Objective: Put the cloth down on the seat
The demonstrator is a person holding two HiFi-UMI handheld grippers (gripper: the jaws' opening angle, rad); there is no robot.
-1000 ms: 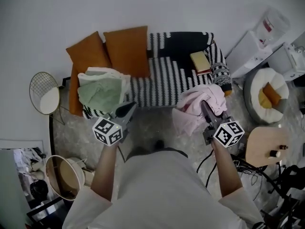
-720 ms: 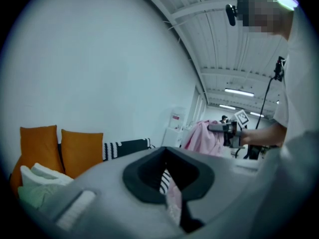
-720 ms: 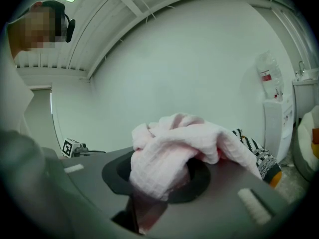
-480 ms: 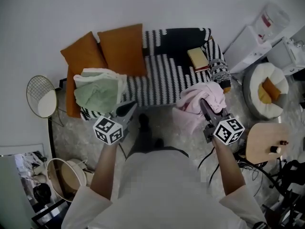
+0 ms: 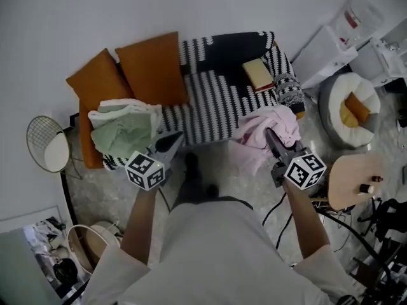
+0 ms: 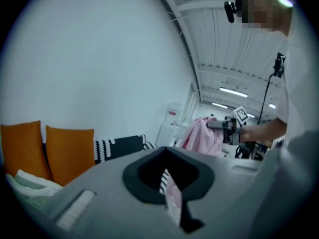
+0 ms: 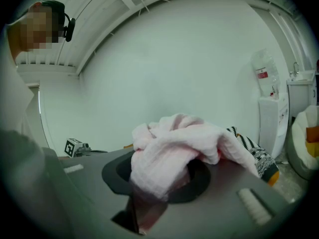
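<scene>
Pink cloth (image 5: 264, 135): bunched over and clamped between the jaws of the right gripper (image 5: 273, 143), folds hanging below them, held clear of the seat.
Left gripper (image 5: 172, 138): jaws drawn together to a thin slit, gripping nothing visible.
Striped sofa (image 5: 210, 100): just beyond both grippers' tips.
Green towel (image 5: 121, 132): on the seat beside the left gripper's tip.
Orange cushions (image 5: 149, 65): beyond the towel.

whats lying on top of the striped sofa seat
A green and white cloth pile at the left end, two orange cushions behind it, a book at the right. The held pink cloth hides the front right corner.
</scene>
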